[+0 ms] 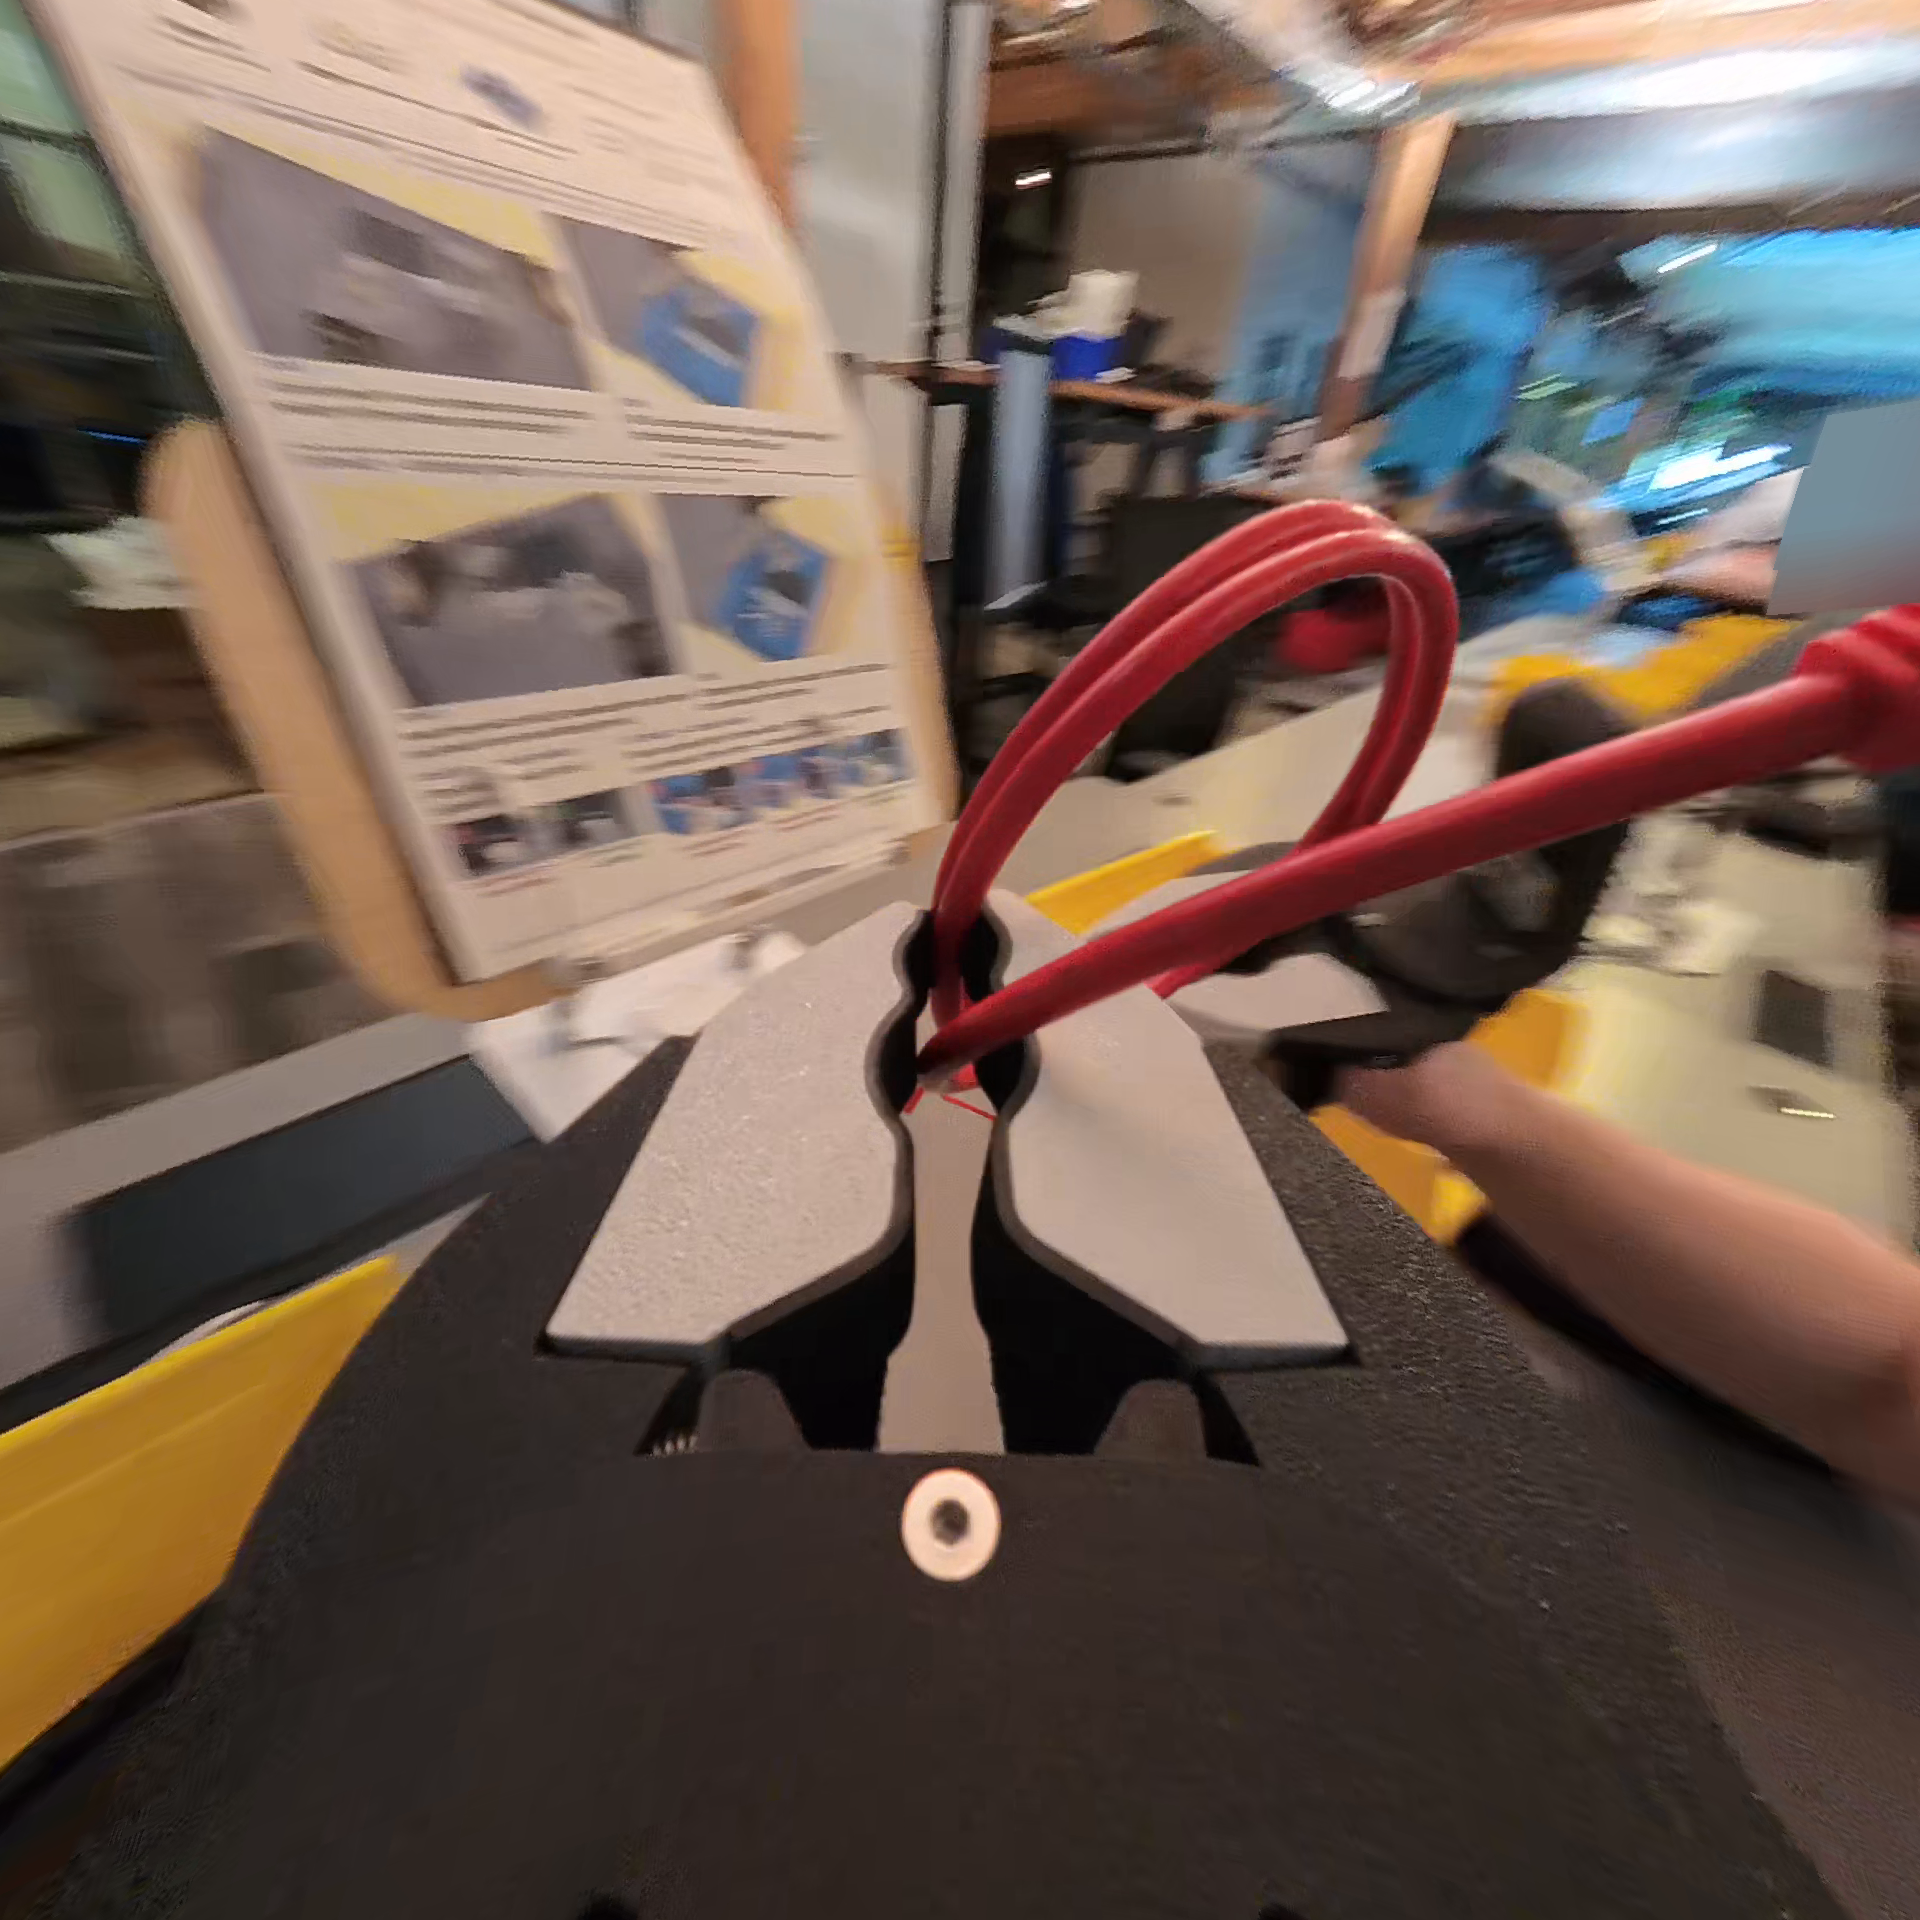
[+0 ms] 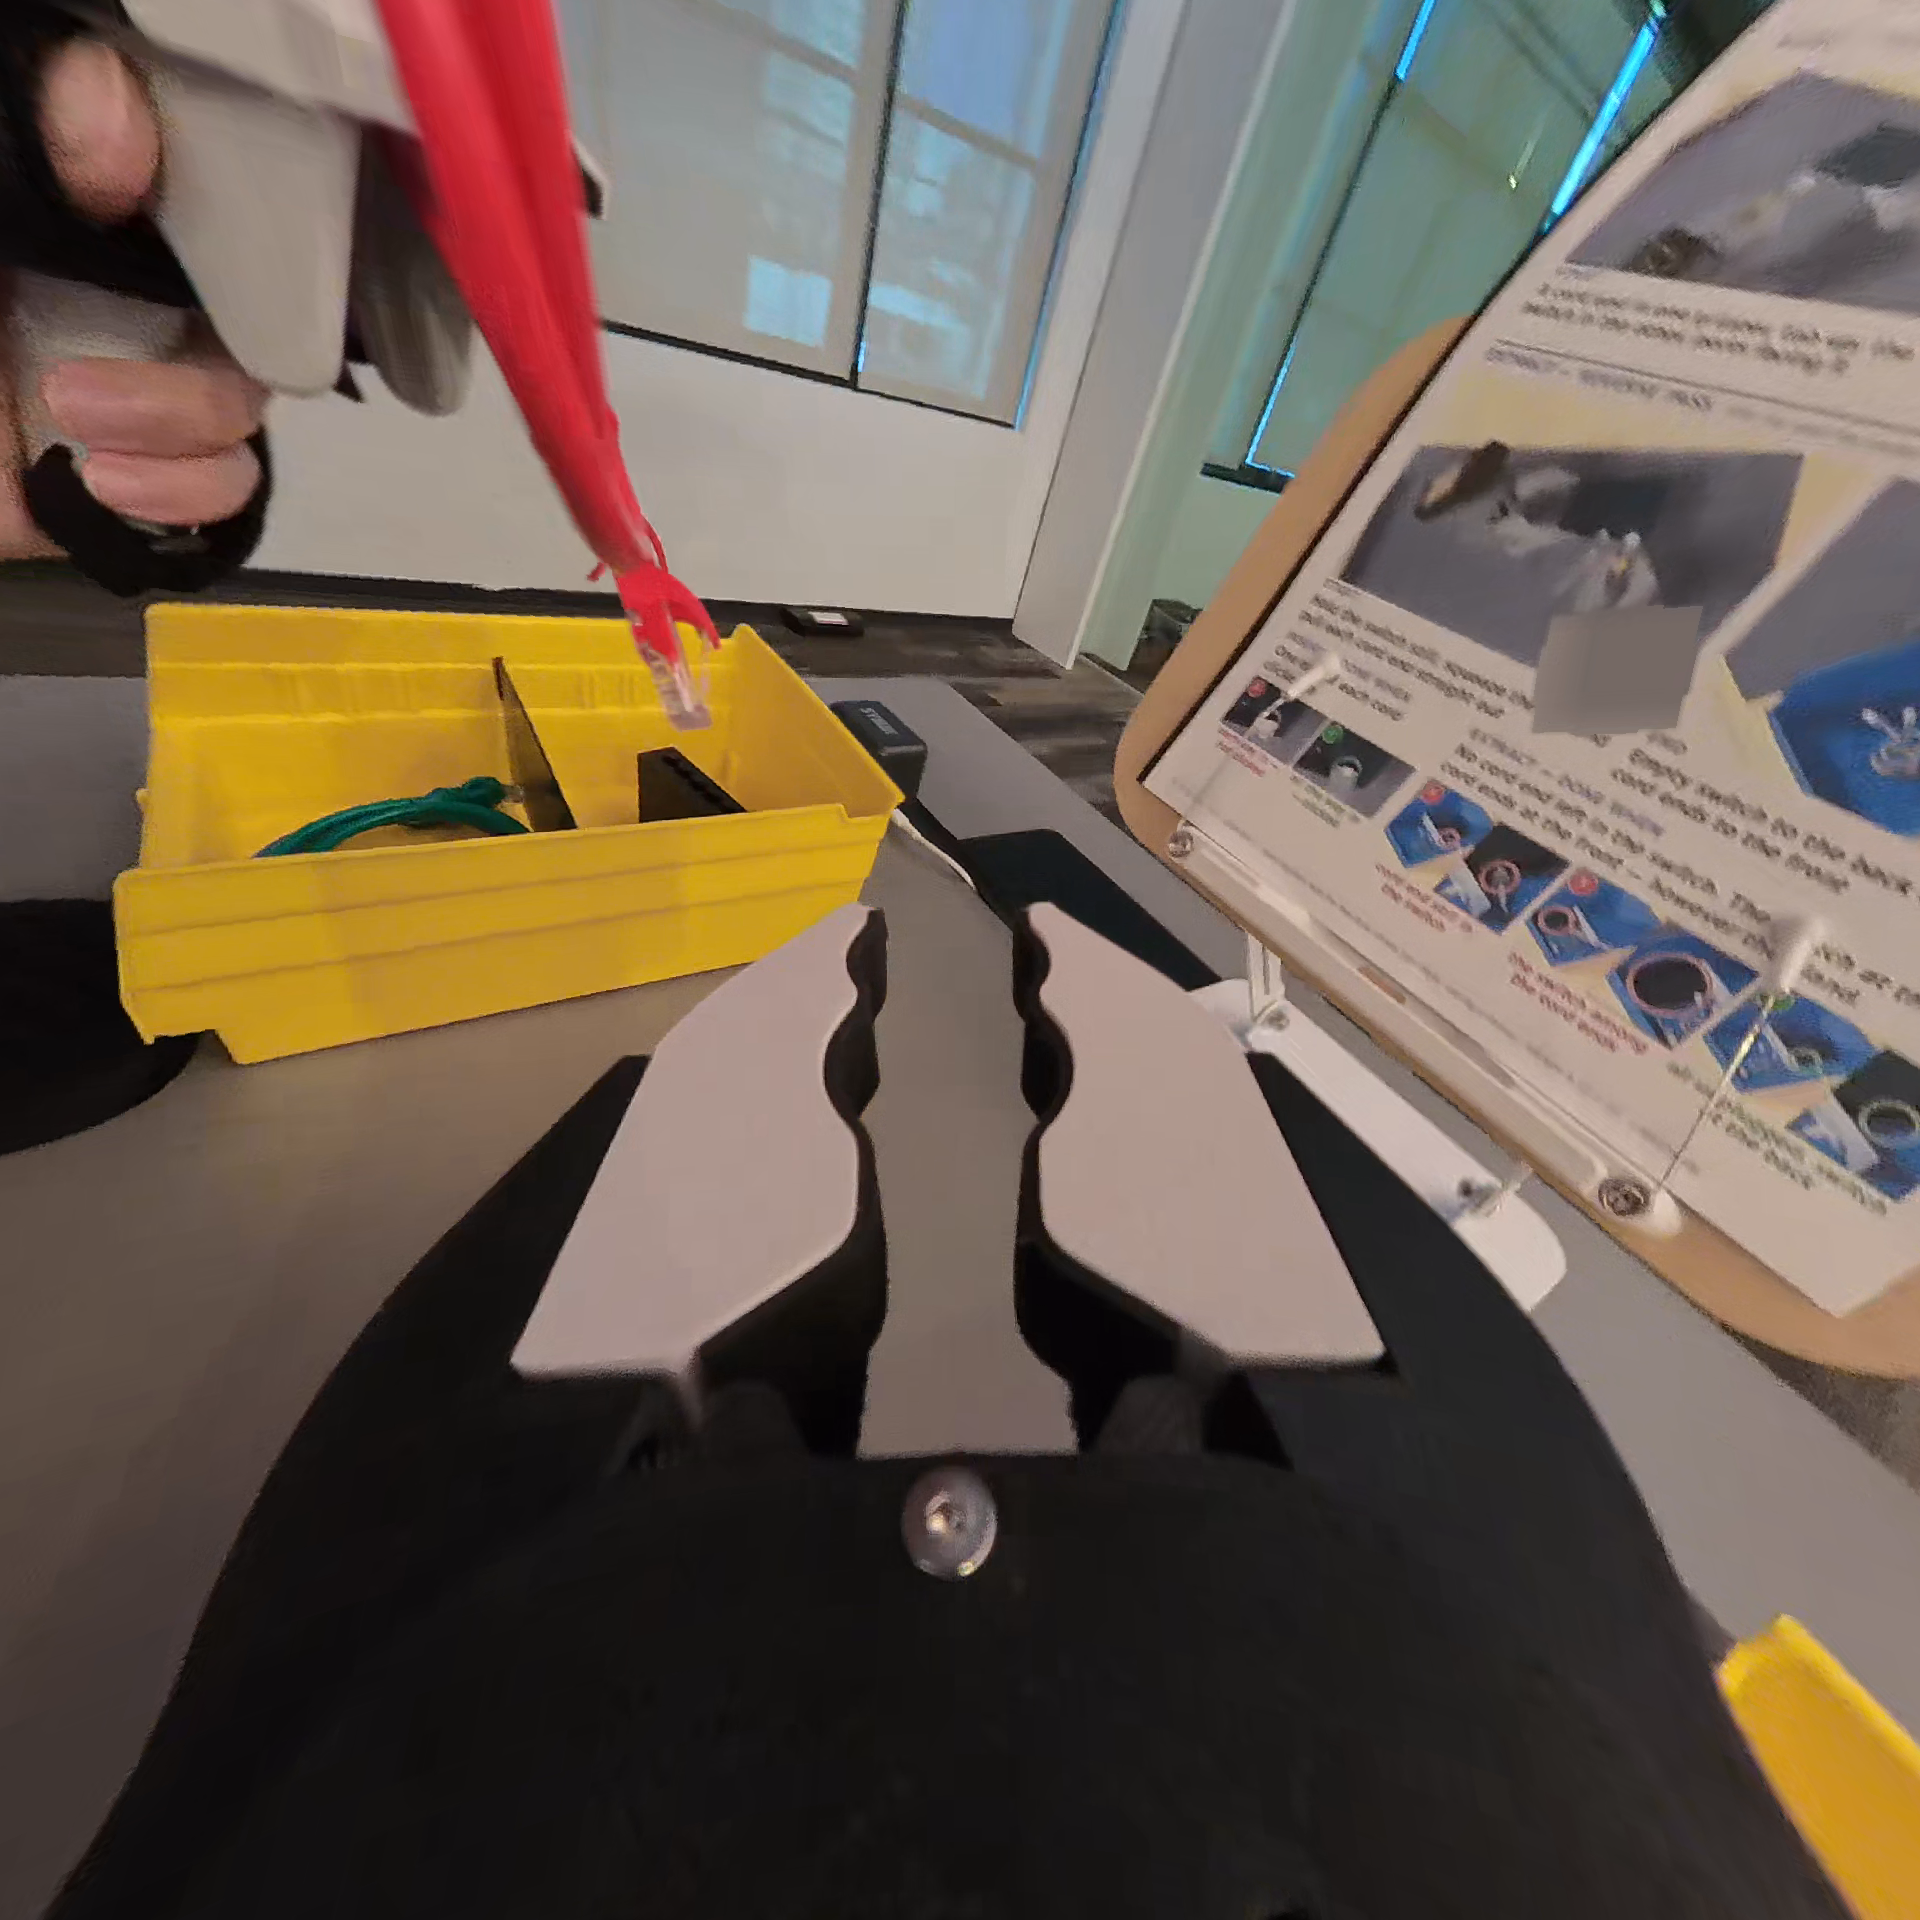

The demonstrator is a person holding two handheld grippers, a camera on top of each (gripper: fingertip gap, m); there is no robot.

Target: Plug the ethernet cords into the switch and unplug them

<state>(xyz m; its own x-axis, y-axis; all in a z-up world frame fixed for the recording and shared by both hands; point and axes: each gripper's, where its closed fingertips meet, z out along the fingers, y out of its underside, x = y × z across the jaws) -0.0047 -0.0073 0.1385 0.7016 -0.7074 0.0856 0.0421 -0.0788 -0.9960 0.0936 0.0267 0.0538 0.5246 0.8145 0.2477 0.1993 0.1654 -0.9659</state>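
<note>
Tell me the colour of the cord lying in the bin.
Green; the right wrist view shows it best.

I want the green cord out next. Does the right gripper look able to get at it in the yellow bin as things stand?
Probably yes. The right gripper is open and empty, and the green cord lies uncovered in the left compartment of the yellow bin. The red cord, held by the left gripper, hangs farther right, seemingly clear.

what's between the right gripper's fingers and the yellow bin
Only bare grey tabletop separates the right gripper from the yellow bin, seen in the right wrist view.
</note>
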